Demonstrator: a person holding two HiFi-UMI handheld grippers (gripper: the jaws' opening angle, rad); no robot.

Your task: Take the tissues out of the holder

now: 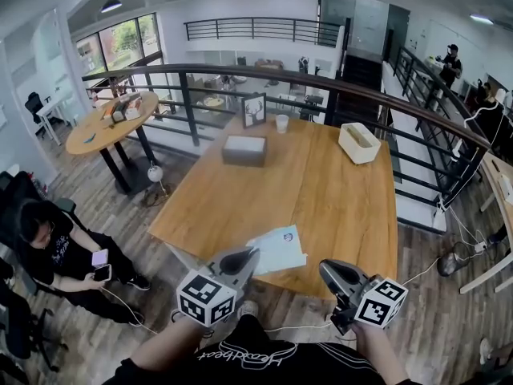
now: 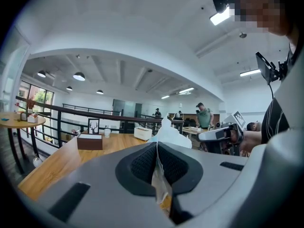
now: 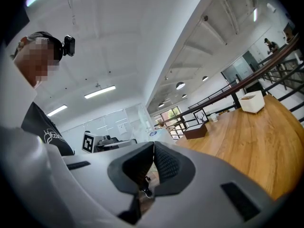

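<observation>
A white and blue tissue pack (image 1: 277,249) lies at the near edge of the wooden table (image 1: 321,191). My left gripper (image 1: 253,253) is shut on the pack's left end. In the left gripper view the wrapper (image 2: 159,175) is pinched between the pads (image 2: 142,163), and the pack (image 2: 172,136) rises beyond them. The brown tissue holder (image 1: 244,149) stands far across the table with a white top. My right gripper (image 1: 325,268) hovers at the near edge, right of the pack, shut with nothing in it (image 3: 153,148).
A white box (image 1: 358,143), a paper cup (image 1: 281,123) and a framed deer picture (image 1: 254,111) stand at the table's far side by the railing (image 1: 385,99). A seated person (image 1: 48,243) is at the left. A round table (image 1: 104,123) stands beyond.
</observation>
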